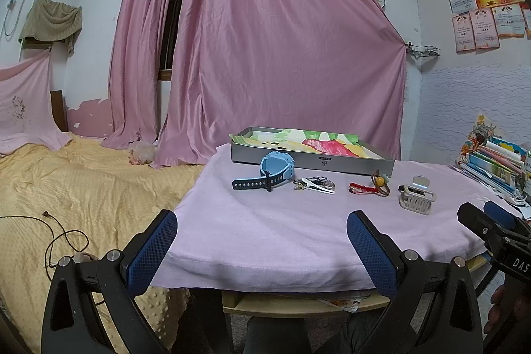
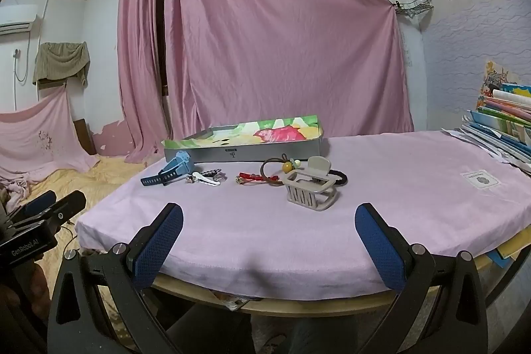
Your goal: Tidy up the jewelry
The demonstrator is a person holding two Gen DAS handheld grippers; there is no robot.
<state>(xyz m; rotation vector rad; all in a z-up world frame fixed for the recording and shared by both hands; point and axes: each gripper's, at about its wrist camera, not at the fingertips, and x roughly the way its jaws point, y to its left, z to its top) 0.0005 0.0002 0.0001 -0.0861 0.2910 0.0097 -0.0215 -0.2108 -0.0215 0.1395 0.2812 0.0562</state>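
Now, start of run; I have nothing lifted.
Left view: left gripper (image 1: pixel 262 238) spread wide, empty, short of the watch (image 1: pixel 270 173); tray (image 1: pixel 312 157) behind.
Right view: right gripper (image 2: pixel 268 236) released, empty; claw clip (image 2: pixel 310 188) nearest.
Next: I'd judge advance, close on clip, carry to tray.

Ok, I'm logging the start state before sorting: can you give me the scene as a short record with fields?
surface: table under pink cloth
container: open shallow box, at the back, no loose items visible inside
items, on the cloth: blue watch; hair clips; red bracelet; beige claw clip
left gripper: open, holding nothing
right gripper: open, holding nothing
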